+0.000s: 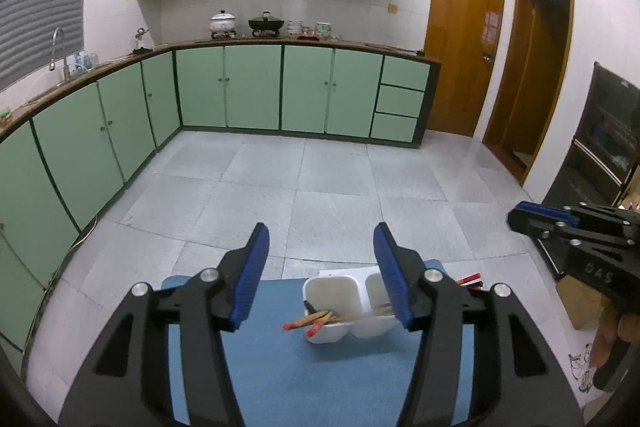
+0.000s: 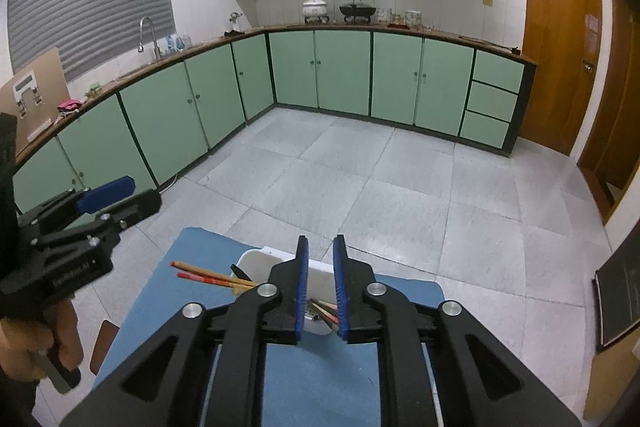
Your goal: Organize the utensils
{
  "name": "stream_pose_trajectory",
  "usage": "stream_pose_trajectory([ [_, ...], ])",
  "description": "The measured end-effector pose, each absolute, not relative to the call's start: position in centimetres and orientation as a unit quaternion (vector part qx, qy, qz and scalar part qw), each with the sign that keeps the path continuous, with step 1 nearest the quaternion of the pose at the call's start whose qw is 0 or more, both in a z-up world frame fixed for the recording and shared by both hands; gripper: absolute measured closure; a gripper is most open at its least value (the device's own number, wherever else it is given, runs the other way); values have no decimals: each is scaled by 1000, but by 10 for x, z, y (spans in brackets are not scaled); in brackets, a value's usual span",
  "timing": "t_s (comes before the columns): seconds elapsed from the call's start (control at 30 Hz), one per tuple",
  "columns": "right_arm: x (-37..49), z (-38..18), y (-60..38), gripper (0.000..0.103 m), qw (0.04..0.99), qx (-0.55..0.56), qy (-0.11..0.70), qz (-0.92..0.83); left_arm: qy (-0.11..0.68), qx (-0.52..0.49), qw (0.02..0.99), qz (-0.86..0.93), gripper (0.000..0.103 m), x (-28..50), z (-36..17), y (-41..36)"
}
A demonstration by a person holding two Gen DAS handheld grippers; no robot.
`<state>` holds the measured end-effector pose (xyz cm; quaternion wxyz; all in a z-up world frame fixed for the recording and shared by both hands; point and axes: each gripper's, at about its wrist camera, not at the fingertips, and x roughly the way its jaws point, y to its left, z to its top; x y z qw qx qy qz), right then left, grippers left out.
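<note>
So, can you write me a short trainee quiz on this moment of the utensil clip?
1. True or false: the left tool is gripping a chopstick.
2. The white holder stands on: A) a blue mat; B) the bare floor tiles; C) the kitchen counter.
3. In the left wrist view, what colour are the tips of the chopsticks leaning out of the holder?

Key: 1 false, its jaws stand open with nothing between them; 2 A; 3 red.
</note>
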<state>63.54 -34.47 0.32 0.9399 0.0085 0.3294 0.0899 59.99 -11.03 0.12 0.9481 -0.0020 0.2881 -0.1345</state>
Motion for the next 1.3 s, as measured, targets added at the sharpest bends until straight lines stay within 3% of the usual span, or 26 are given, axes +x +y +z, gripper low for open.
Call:
stream_pose_trajectory([
  [0.1, 620, 16, -346, 83, 946, 10, 310, 94, 278, -12, 951, -136, 41, 583, 6, -96],
  [0.2, 591, 25, -345, 70, 955, 2, 282, 92, 264, -19, 955, -131, 30, 555, 9, -82],
  [0.37, 512, 26, -333, 24, 974, -38, 215, 63, 245, -18, 964, -105, 12, 497, 3, -53],
  [0.47, 454, 16, -323, 6, 981, -43, 186, 46, 232, -15, 968, -90, 7, 446, -5, -35],
  [0.93, 222, -85, -310, 6, 967, 85, 237, -40, 267, 11, 962, -52, 5, 209, -69, -32],
  [1.13, 161, -97, -298, 6, 953, 108, 281, -20, 290, 5, 956, -30, 5, 130, -86, -29],
  [1.3, 125, -86, -275, 6, 961, 70, 267, -11, 265, 11, 964, -30, 5, 75, -65, -28],
])
